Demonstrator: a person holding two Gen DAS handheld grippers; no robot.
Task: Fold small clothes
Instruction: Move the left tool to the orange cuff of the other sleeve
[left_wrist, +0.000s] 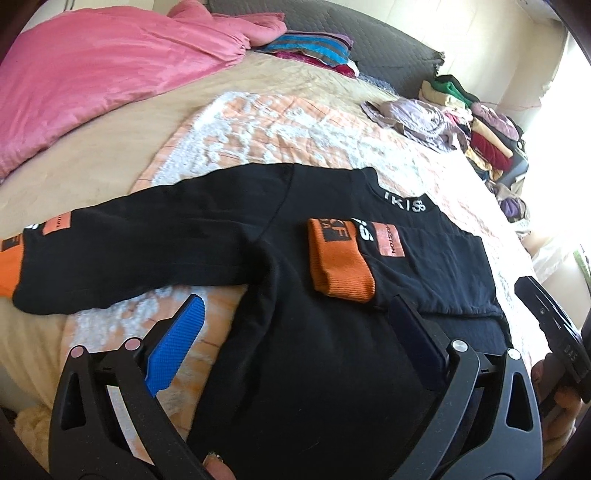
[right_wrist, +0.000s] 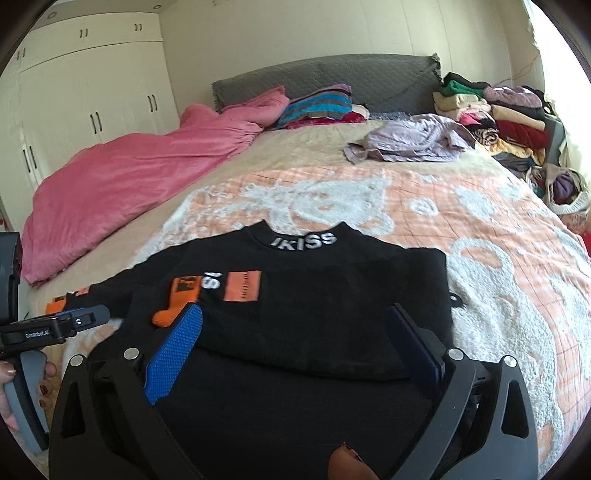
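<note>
A small black sweatshirt (left_wrist: 325, 258) with orange cuffs and white collar lettering lies flat on the orange-and-white blanket (left_wrist: 280, 125). One sleeve is folded across the chest, so its orange cuff (left_wrist: 338, 258) rests on the front. The other sleeve (left_wrist: 110, 251) stretches out to the left. My left gripper (left_wrist: 295, 314) hovers open over the lower body of the sweatshirt, nothing between its fingers. In the right wrist view the sweatshirt (right_wrist: 314, 295) lies under my right gripper (right_wrist: 295, 321), which is open and empty above the folded part.
A pink quilt (right_wrist: 129, 173) covers the bed's left side. Striped folded cloth (right_wrist: 321, 103) lies by the grey headboard (right_wrist: 332, 74). A crumpled lilac garment (right_wrist: 410, 136) and stacked clothes (right_wrist: 509, 118) sit at the far right. White wardrobes (right_wrist: 85, 81) stand at the left.
</note>
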